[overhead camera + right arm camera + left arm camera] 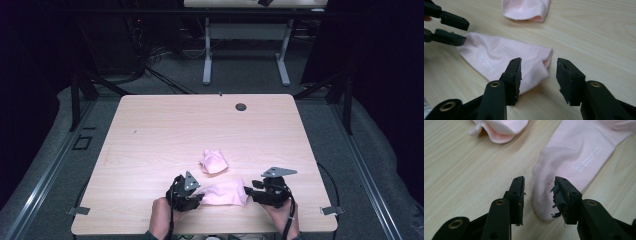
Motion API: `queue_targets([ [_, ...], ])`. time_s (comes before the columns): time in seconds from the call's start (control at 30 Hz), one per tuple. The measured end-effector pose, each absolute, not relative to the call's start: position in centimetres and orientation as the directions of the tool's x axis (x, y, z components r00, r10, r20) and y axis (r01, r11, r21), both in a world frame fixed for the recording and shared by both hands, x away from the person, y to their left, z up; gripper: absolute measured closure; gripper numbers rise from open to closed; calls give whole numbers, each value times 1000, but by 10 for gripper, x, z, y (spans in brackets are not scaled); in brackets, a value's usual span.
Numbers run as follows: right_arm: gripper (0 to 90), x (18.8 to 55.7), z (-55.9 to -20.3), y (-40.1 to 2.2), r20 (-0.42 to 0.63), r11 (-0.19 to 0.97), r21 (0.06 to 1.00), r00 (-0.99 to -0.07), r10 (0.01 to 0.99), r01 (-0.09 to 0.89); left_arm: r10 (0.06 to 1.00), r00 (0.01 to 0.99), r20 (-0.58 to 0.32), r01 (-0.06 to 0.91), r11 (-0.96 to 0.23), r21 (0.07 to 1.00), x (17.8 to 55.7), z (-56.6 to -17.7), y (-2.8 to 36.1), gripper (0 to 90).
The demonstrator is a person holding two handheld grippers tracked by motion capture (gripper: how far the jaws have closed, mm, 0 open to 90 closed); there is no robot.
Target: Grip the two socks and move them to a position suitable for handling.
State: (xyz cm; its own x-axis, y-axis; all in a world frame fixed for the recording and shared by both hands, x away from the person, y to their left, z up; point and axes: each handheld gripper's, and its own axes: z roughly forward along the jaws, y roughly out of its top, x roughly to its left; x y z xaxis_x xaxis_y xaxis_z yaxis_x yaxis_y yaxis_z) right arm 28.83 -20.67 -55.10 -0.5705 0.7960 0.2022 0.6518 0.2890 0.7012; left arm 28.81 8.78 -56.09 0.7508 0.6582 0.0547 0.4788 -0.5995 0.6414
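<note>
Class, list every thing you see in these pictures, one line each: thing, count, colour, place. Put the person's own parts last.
Flat sock: one, pink with small white lettering, near edge of the table, between the two grippers.
Bunched sock: one, pink, just beyond the flat sock.
Table: one, light wood, centre of the high view.
Hole: one, dark, near the table's far edge.
Second table: one, white legs, on the floor behind.
Hands: two, at the near edge.
Left hand-held gripper: one, black, open at the flat sock's toe end.
Right hand-held gripper: one, black, open at its cuff end.
</note>
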Motion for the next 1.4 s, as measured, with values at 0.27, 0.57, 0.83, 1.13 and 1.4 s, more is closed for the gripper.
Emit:
queue_targets([
  [0.27, 760, 304, -570, -186, 139, 403, 637, -612, 778, 657, 632, 775, 22, 478, -607, 635, 290, -569, 90, 807],
  [0.57, 811, 292, -572, -190, 156, 411, 639, -632, 759, 651, 626, 780, 4, 482, -605, 633, 282, -569, 95, 835],
  [0.83, 700, 281, -569, -195, 172, 402, 659, -647, 743, 636, 651, 759, -12, 506, -579, 639, 279, -566, 102, 653],
  [1.13, 224, 298, -560, -235, 186, 249, 776, -587, 788, 580, 715, 699, -19, 527, -497, 689, 296, -538, 118, 254],
  [1.4, 46, 309, -569, -256, 109, 259, 786, -539, 835, 561, 724, 689, -27, 543, -492, 680, 326, -521, 116, 177],
])
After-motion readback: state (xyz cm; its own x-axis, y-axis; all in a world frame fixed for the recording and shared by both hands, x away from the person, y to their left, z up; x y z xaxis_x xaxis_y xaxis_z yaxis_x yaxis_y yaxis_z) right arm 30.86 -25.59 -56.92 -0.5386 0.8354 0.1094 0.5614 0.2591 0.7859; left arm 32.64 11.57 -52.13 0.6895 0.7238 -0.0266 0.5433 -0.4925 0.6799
